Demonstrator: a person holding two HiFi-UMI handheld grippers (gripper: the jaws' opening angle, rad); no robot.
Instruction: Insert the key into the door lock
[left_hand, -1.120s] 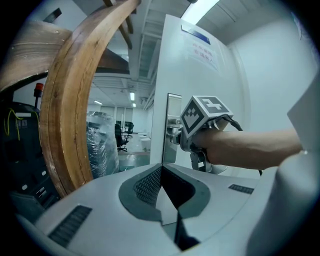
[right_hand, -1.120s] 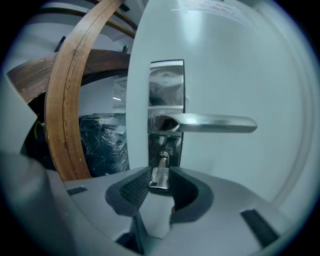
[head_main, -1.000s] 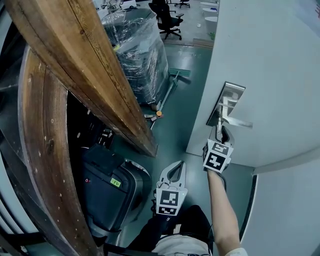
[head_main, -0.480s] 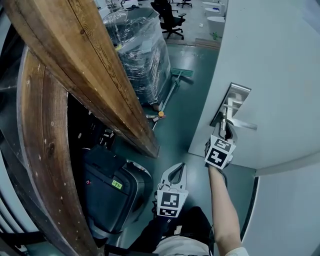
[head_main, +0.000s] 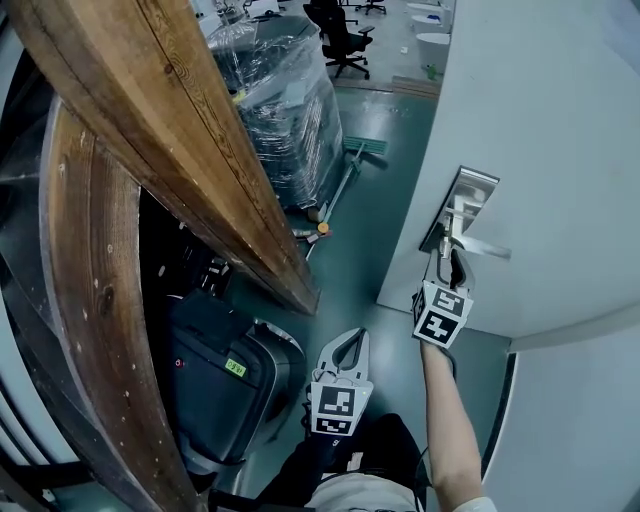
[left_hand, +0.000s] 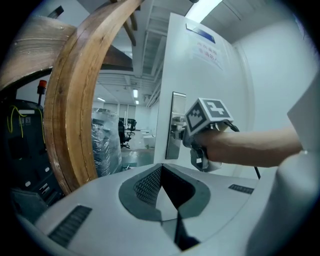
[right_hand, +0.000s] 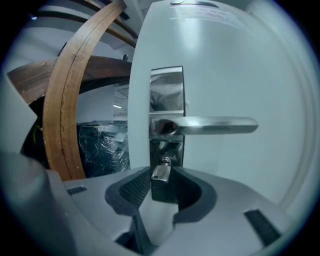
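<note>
A white door (head_main: 560, 130) carries a shiny metal lock plate (head_main: 462, 200) with a lever handle (head_main: 485, 246). My right gripper (head_main: 447, 262) is raised just below the handle, shut on a key. In the right gripper view the key (right_hand: 161, 173) has a dark head between the pads, and its silver blade points at the keyhole (right_hand: 164, 161) under the handle (right_hand: 215, 125). The blade's tip is at the keyhole; I cannot tell whether it is inside. My left gripper (head_main: 352, 336) hangs low near my body, shut and holding nothing (left_hand: 161, 167).
A big curved wooden beam (head_main: 180, 150) fills the left side. Beneath it stands a dark case (head_main: 215, 370). Further back are a plastic-wrapped pallet (head_main: 275, 100), a broom (head_main: 345, 170) on the green floor and an office chair (head_main: 335, 35).
The right gripper with the key first edged up toward the lock plate, then drew back slightly. The left gripper has stayed where it was.
</note>
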